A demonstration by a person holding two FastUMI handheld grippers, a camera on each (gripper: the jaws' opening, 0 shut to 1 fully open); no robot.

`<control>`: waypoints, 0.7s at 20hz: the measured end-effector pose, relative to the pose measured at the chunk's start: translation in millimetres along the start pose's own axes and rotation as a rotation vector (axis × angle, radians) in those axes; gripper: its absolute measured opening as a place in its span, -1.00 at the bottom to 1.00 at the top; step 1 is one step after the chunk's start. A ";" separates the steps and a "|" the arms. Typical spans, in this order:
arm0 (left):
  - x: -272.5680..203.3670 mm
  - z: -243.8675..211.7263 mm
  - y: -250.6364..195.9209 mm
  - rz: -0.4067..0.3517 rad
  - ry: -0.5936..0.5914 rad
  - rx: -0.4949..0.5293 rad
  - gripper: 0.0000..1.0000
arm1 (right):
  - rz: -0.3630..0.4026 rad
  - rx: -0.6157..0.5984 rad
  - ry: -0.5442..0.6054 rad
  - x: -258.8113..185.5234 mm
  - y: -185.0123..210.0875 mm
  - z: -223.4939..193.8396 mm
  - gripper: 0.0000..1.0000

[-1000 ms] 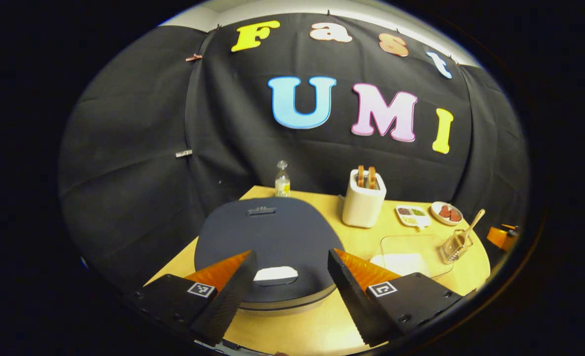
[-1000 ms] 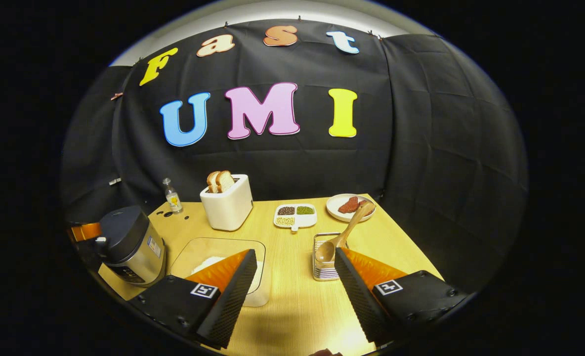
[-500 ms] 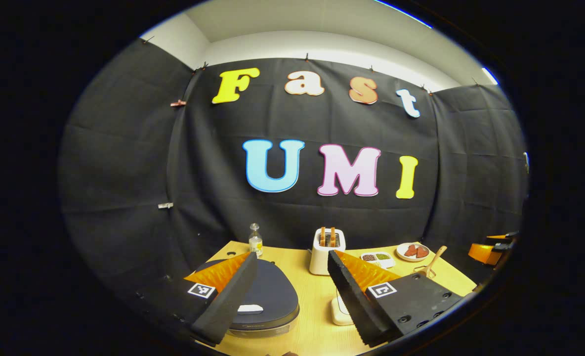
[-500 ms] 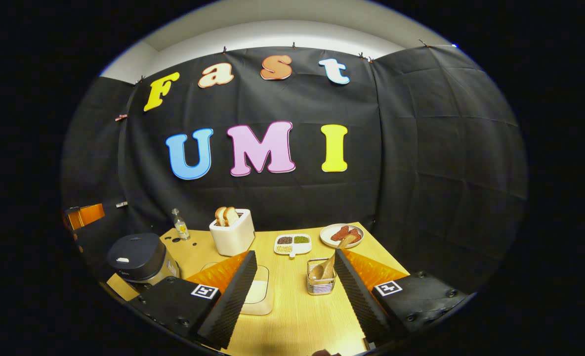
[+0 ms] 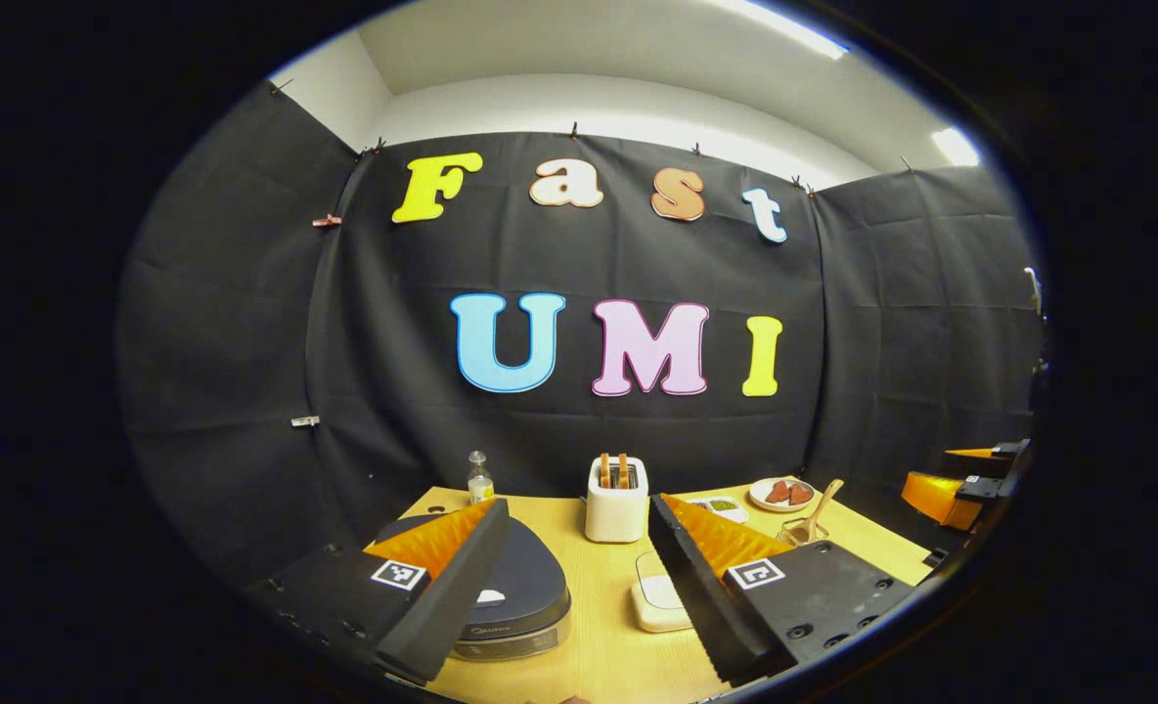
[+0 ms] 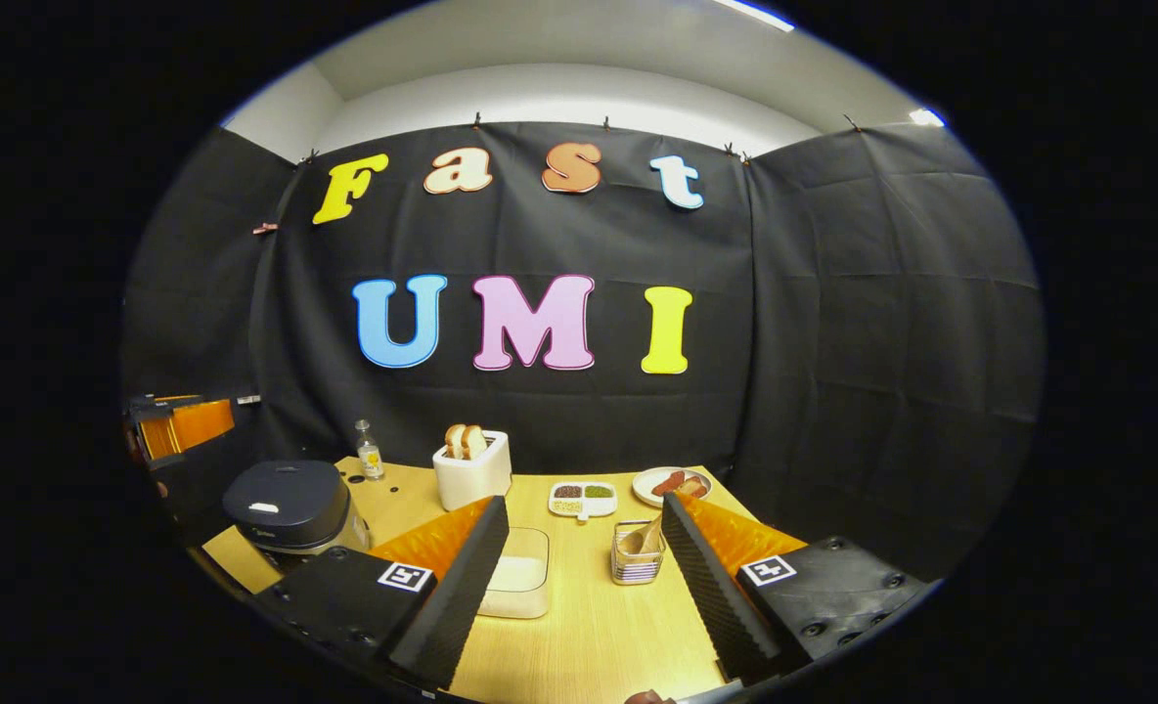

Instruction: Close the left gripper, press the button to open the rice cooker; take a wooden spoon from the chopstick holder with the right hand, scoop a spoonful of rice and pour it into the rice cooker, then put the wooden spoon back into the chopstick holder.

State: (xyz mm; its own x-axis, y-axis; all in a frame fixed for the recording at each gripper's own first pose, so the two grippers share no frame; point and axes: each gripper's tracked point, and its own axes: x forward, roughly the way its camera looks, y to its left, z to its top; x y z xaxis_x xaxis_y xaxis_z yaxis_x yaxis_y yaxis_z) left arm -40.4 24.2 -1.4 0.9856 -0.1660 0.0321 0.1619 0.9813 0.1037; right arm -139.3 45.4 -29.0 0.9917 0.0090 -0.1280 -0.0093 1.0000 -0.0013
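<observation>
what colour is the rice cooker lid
Dark navy-grey, with a small white button; the rice cooker lid shows best in the right gripper view.

The rice cooker (image 5: 501,611) front perhaps bears a small logo, too blurred to read.

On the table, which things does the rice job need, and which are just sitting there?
Needed: rice cooker, lid shut; wooden spoon in the chopstick holder; clear container of rice; left gripper and right gripper, both open.

Just lying about: toaster with bread, small bottle, divided dish of beans, plate of food.
</observation>
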 end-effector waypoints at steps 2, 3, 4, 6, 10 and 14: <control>-2.5 -1.8 -0.3 0.006 0.012 0.023 0.92 | 0.024 0.009 0.004 1.6 8.5 1.1 0.96; -4.5 -2.7 -2.7 0.000 0.020 0.029 0.92 | 0.034 0.010 0.011 3.1 10.7 -1.3 0.97; -7.3 -4.0 -4.8 -0.003 0.026 0.029 0.92 | 0.042 0.010 0.017 4.7 14.0 -3.1 0.97; -11.9 -5.9 -7.3 -0.007 0.027 0.018 0.92 | 0.043 -0.005 0.015 9.4 13.4 -0.8 0.97; -13.2 -10.2 -7.6 0.013 0.035 -0.008 0.92 | 0.046 -0.014 0.005 22.8 17.7 4.5 0.97; -13.1 -6.8 -8.8 0.036 0.031 0.004 0.92 | 0.042 -0.003 -0.005 37.8 15.6 6.7 0.97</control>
State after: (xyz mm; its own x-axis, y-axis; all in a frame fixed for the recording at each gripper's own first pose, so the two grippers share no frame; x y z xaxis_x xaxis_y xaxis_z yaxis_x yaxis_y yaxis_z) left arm -54.5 18.5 -9.4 0.9918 -0.1275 0.0054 0.1262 0.9862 0.1070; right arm -101.1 61.4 -27.2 0.9910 0.0512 -0.1233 -0.0515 0.9987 0.0007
